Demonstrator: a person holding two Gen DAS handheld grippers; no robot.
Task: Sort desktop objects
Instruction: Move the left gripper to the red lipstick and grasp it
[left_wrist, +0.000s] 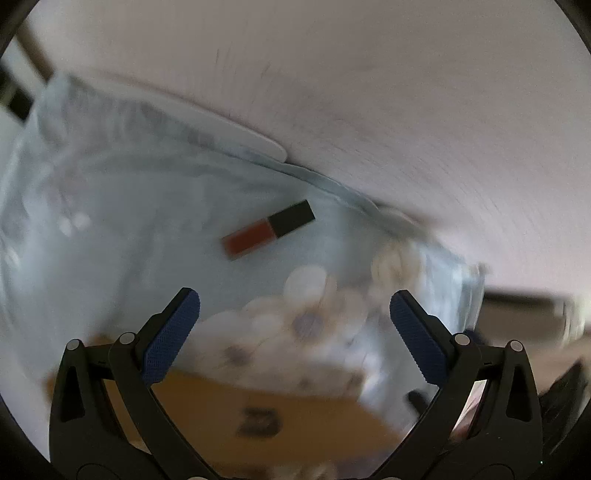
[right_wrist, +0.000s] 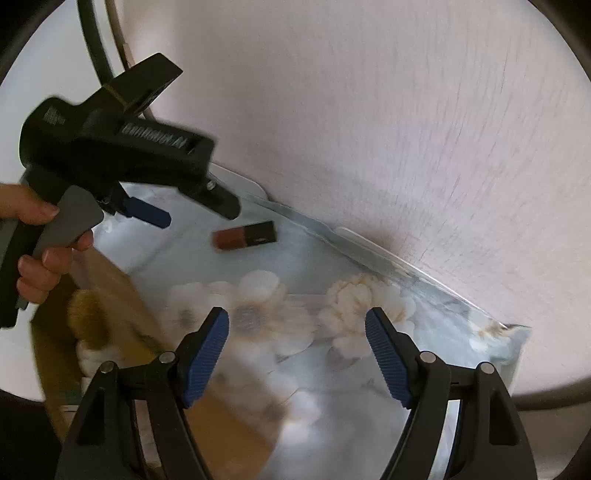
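Plainly, both grippers are held above a counter (right_wrist: 332, 398) that is covered by a pale blue cloth printed with white flowers and set against a pale pink wall (right_wrist: 369, 110). The left gripper (left_wrist: 294, 330) is seen in its own view with its jaws spread wide and nothing between the blue pads (left_wrist: 173, 332). The right gripper (right_wrist: 297, 354) is likewise shown with its jaws spread apart and empty.

A small rectangular tube (left_wrist: 268, 229), half reddish brown and half black, is seen lying flat on the cloth, near the wall and well ahead of the left gripper's fingertips. In the right wrist view the same tube (right_wrist: 244, 236) is found beyond the right gripper, up and to the left of it.

In that right wrist view the left gripper (right_wrist: 192, 214) is seen from the side, held by a hand (right_wrist: 40, 240) wrapped around its grey trigger handle; its tips are pointed toward the tube and are close to it, but whether they touch it cannot be told. A brown cardboard box (right_wrist: 122, 295) is seen at the lower left of that view, with a tan fuzzy item in it that is too blurred to name. Much of the left wrist view is smeared by motion blur.
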